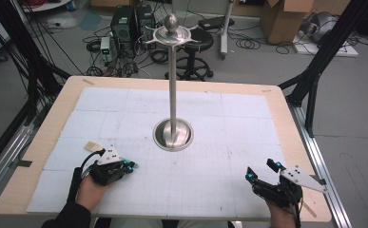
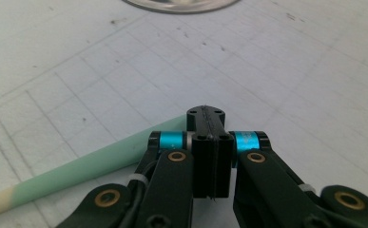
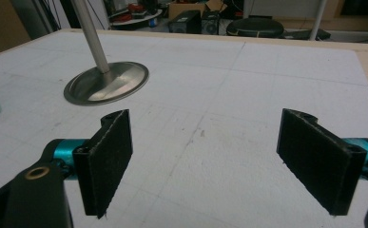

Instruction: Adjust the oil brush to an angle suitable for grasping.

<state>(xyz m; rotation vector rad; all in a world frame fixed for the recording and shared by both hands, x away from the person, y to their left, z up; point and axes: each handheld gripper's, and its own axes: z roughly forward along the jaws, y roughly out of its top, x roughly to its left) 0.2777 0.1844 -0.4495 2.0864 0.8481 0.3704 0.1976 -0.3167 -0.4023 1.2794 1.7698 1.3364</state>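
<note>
My left gripper (image 1: 131, 166) lies low over the white grid mat (image 1: 210, 156) at the front left. Its jaws are pressed flat together (image 2: 205, 116) with nothing visible between them. A pale green stick with a cream end (image 2: 77, 173) lies on the mat along the left side of that gripper. Its far end is hidden behind the jaws, and I cannot tell whether it touches them. The cream end (image 1: 92, 146) shows just behind the gripper. My right gripper (image 1: 263, 170) rests at the front right, open wide (image 3: 205, 137) over bare mat.
A tall metal stand (image 1: 172, 85) with a round dish base (image 1: 173, 135) rises at the mat's middle, with a hooked crown and a knob on top. The wooden table edge (image 1: 291, 118) frames the mat. Stools, boxes and cables lie on the floor beyond.
</note>
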